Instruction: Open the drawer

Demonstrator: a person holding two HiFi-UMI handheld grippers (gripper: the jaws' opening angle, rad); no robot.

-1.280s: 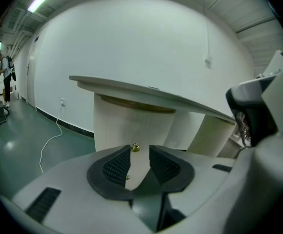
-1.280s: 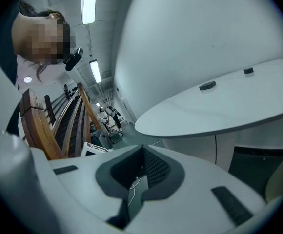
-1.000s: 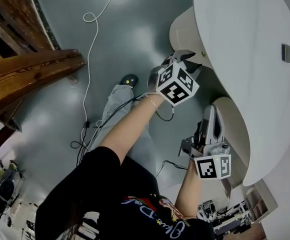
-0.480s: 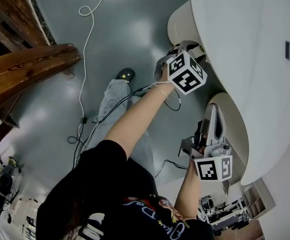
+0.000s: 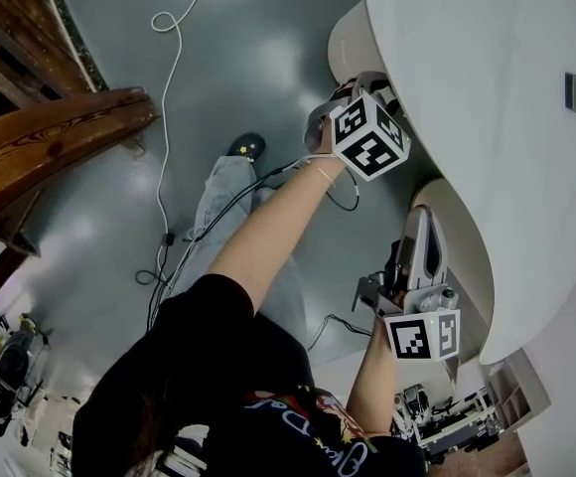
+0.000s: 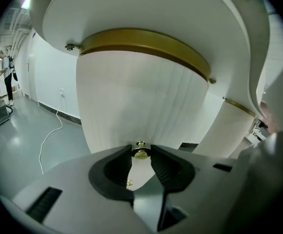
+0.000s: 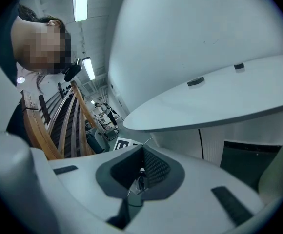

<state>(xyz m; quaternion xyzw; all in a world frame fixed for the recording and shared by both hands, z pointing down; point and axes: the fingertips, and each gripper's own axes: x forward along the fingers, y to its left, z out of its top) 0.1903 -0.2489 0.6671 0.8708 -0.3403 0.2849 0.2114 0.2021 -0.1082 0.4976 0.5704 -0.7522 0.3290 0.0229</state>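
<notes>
- A white, ribbed, rounded drawer front (image 6: 141, 106) fills the middle of the left gripper view. It stands under the left end of the desk.
- A small round brass knob (image 6: 140, 153) sticks out of this front, low down and near its middle.
- The left gripper (image 6: 141, 149) points at the front with the knob between its two dark ribbed jaw tips. The jaws have just been closing, and the tips now press on the knob's two sides.
- A second, smaller brass knob shows lower on the same front, through the gap between the jaws.
- A curved brass band (image 6: 146, 40) rings the top of the front, directly beneath the desk.
- In the head view, the wide white oval desk top (image 5: 467, 117) covers the upper right. The person's bare left arm reaches up to it, and the black-and-white marker cube (image 5: 369, 137) of the left gripper sits just beside the desk edge.
- A second white rounded pedestal (image 5: 457, 237) stands under the desk, lower in the picture.
- The right gripper (image 7: 142, 150) hangs near that second pedestal, well apart from the knob. Its jaws are together with nothing between them.
- The grey glossy floor (image 5: 268, 28) lies below, with a thin white cable (image 5: 164, 117) trailing across it.
- A black shoe (image 5: 248, 148) shows at the end of a grey trouser leg.
- A curved brown wooden railing (image 5: 50, 147) crosses the left side.
</notes>
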